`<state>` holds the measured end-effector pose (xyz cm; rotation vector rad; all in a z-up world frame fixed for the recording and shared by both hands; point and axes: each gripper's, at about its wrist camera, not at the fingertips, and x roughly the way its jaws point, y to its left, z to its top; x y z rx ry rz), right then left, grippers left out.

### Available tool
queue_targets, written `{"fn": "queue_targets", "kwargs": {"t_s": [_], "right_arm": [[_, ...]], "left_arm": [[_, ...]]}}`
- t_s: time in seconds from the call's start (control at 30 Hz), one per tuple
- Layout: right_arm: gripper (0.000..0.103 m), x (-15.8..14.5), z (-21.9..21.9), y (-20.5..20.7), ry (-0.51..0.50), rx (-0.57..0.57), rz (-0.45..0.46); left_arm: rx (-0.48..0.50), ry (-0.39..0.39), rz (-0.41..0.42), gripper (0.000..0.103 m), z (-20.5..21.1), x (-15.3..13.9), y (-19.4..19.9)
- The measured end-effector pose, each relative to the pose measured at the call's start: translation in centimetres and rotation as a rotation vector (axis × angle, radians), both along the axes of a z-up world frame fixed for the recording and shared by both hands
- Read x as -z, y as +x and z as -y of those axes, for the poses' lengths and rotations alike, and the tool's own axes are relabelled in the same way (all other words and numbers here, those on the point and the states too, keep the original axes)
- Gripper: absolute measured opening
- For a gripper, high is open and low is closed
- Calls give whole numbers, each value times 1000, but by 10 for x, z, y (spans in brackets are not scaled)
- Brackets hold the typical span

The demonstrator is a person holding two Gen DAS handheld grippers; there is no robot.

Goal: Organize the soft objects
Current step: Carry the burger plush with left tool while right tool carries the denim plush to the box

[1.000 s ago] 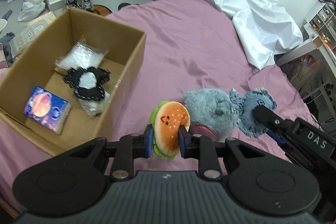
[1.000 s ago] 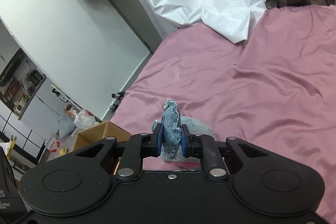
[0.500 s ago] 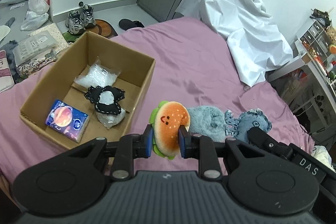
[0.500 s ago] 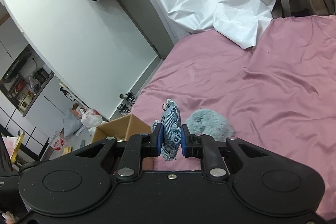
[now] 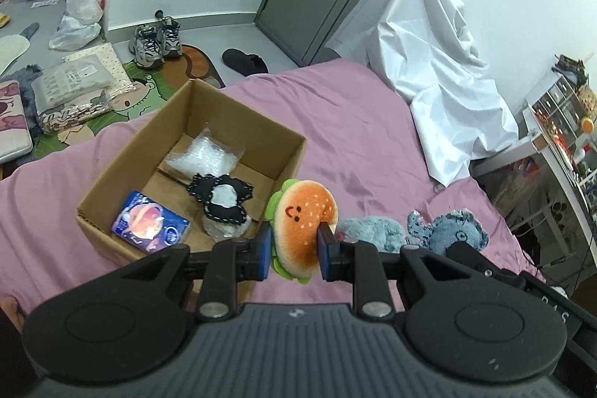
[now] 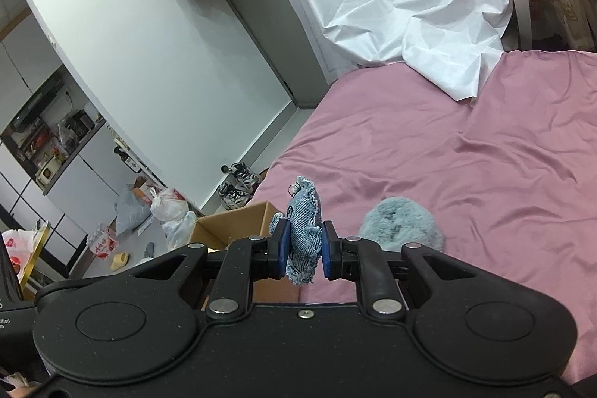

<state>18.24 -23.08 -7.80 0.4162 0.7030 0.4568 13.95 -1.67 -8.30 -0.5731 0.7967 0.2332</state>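
The left tool [image 5: 293, 247] is closed on the burger plush [image 5: 303, 229], its two blue pads pressed into the bun on either side, so the gap is only as wide as the squeezed toy; the plush is held clear of the bed [image 5: 354, 137], just beside the near right corner of the cardboard box [image 5: 238, 99]. The right tool [image 6: 303, 248] is likewise clamped on the denim plush [image 6: 304, 230], pads tight against its flat sides, the frayed edge projecting above and below them. In the left wrist view the denim plush [image 5: 447, 230] sits well to the right of the box, at the tip of the right tool. The grey furry plush [image 5: 373, 230] lies on the bed between the burger plush and the denim plush, touched by neither tool as far as can be seen. Inside the box lie a blue printed packet [image 5: 149, 222] near the front wall, a black-and-white pouch [image 5: 220, 202] at centre, and a clear plastic bag [image 5: 205, 152] toward the back. A white sheet [image 5: 440, 81] is draped beyond the box, at the far side of the bed.
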Motion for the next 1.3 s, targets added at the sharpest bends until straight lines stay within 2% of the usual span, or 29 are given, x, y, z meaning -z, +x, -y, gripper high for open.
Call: {"fn": "queue_targets", "kwargs": {"t_s": [0.37,0.77,1.1,1.3], "right_arm": [[17,-1,-28,-5,-19,-4,2],[17,-2,-84,-11,-56,-70,-2],[18,7,-119,-11,-113,-115,-37],[18,22,-142,-10,-188,-154,-81]], "left_arm": [[-44,-44,-5,23,-38,6,-15],[-106,-104,-9,24,-85,15,-26],[-117,-151,-5,24,-110,23,-24],[-137,-173,-10,24,-125,29,-24]]}}
